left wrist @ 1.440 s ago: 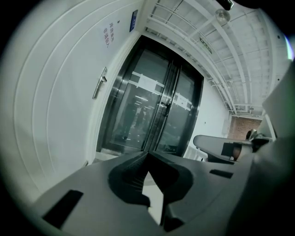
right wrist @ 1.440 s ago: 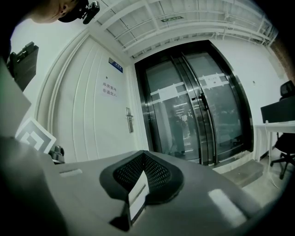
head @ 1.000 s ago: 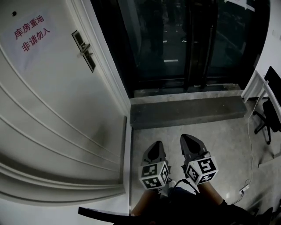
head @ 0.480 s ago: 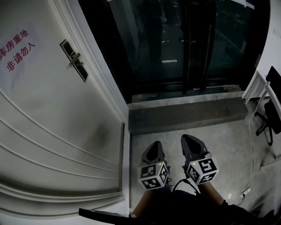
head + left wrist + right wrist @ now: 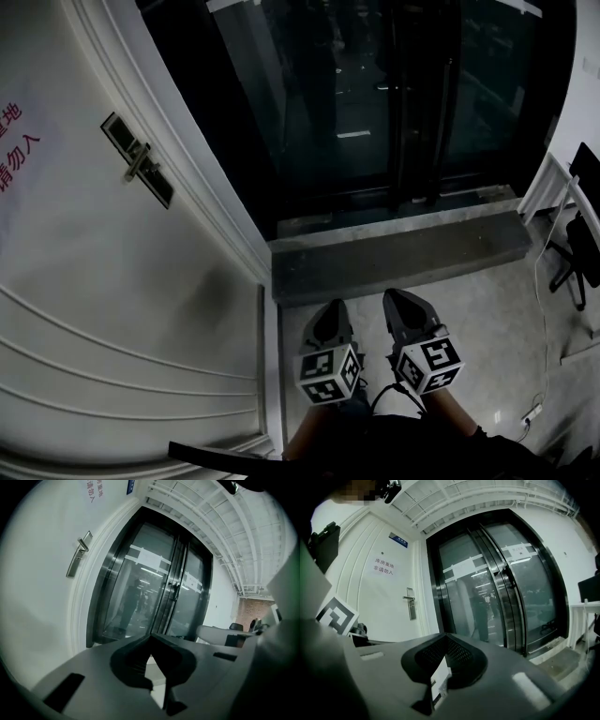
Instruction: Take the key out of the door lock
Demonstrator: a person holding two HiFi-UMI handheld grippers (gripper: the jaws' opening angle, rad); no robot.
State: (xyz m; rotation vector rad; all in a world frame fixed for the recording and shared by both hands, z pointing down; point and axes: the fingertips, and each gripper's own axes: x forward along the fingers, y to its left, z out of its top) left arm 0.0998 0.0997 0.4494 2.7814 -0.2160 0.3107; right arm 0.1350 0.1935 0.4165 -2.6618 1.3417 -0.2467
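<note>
**A:** Where's the key, then?

**B:** In the lock plate (image 5: 139, 174) on the white door (image 5: 112, 309), I take it, somewhere by the lever handle (image 5: 137, 166). That's up and to my left, well apart from both my tongs. The key itself I can't make out. The plate is too small from here (my right gripper view shows it most squarely, and no key shows even there).

**A:** And your tongs?

**B:** Both are closed tip to tip with nothing in them. My left gripper (image 5: 330, 317) and right gripper (image 5: 403, 305) sit side by side low in front of me, over the concrete floor (image 5: 487, 309). They point toward the dark glass doors (image 5: 394, 103) rather than at the lock.

**A:** So the step in hand?

**B:** Getting to the lock, I judge. I'd face the door and bring one gripper level with the plate, parting its jaws before it arrives. I'd pinch the flat sides of the key's head and draw it straight out along the keyhole. A twist could bind it. The other gripper should keep off the handle.

**A:** What does the lock look like?

**B:** It's a narrow, dark, upright plate near the door's edge, with a pale metal lever across its upper part. A paper sign (image 5: 384, 567) with red lettering is stuck on the door higher up.
</note>
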